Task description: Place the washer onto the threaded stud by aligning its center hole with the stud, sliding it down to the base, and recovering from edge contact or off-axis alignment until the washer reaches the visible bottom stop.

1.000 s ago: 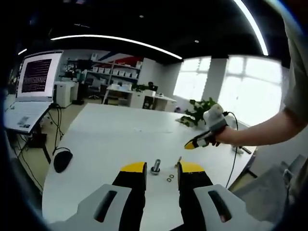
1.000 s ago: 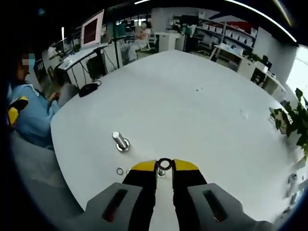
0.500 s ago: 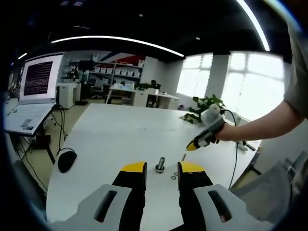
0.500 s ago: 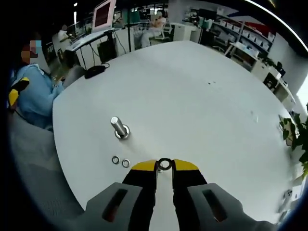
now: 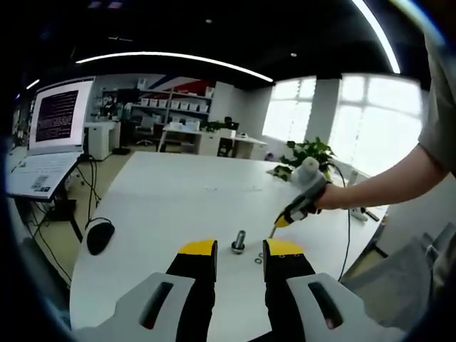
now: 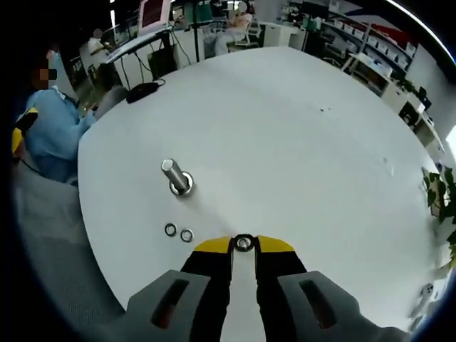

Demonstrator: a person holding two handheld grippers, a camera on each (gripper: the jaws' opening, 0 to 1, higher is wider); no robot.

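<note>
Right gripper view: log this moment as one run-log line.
right gripper: shut on washer | threaded stud: upright on table, bare | two spare washers: flat on table near stud | left gripper: open, empty

From my right gripper view, the threaded stud stands upright on the table, near its edge by the seated person. Two loose washers lie side by side between stud and my right gripper, whose tips pinch a third washer. A mouse sits at the far edge.

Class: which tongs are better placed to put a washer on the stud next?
The right tongs: they already pinch a washer near the threaded stud. The left tongs are open and hold nothing.
</note>
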